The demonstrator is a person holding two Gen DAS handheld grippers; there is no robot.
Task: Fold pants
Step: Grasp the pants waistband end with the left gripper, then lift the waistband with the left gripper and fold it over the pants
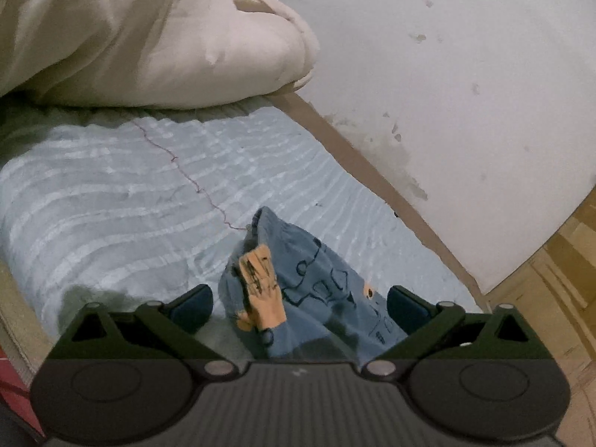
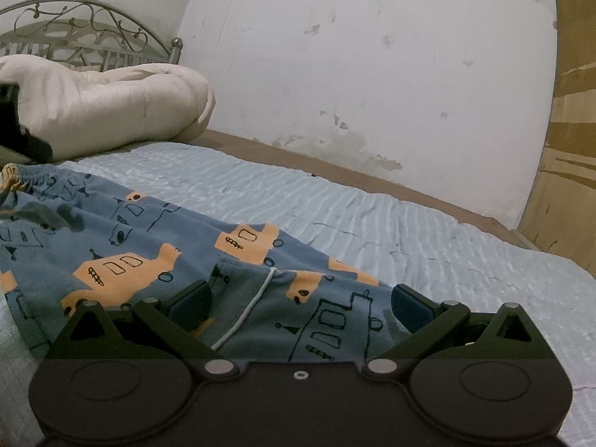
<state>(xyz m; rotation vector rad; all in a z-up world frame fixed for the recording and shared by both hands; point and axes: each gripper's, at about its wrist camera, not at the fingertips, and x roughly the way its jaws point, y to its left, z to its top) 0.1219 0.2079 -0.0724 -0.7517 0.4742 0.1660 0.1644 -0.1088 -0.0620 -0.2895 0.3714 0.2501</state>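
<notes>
Your left gripper (image 1: 300,307) gapes wide around the blue cotton pants with orange bus prints (image 1: 320,283), ready to pinch; your right gripper (image 2: 300,307) hovers equally spread over their hem.

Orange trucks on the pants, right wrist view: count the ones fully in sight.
2. One orange truck sits left of centre on the pants; the other lies to its right, farther from the camera. More orange patches show only partly, cut by folds and the tongs.

Blue pants (image 1: 316,279) between wide-spread left gripper (image 1: 298,307) fingers
</notes>
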